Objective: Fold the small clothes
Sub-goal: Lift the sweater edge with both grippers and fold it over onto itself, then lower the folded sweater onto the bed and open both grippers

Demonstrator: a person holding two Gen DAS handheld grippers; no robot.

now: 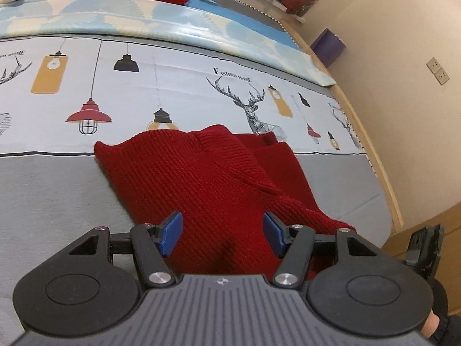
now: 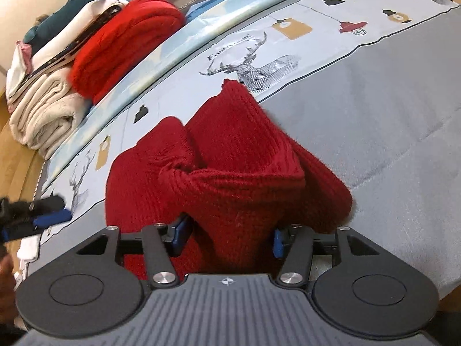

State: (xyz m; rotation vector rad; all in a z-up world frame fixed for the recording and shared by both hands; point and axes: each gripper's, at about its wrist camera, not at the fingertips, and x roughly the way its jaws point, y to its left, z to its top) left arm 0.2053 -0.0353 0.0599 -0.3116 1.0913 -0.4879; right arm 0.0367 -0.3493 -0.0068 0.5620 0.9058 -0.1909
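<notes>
Left wrist view: left gripper [image 1: 223, 235] over near end of dark red knit garment [image 1: 201, 178] on bed [image 1: 57, 190]; jaws wide apart, gripping nothing.

Right wrist view: right gripper [image 2: 229, 238] jaws spread, bunched garment [image 2: 230, 158] between them; grip undeterminable. Folded clothes stack [image 2: 86, 57] far left.

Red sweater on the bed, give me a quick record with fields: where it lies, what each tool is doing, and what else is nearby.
item: red sweater, knit, partly folded
surface: bed sheet, grey with lamp and deer print
left tool: open, fingers either side of the sweater's near edge
right tool: open, bunched knit between its fingers
sweater shape: one layer lapped over another, lifted into a hump in the right wrist view
nearby: stack of folded clothes at the bed's far edge, a brighter red knit on it
</notes>
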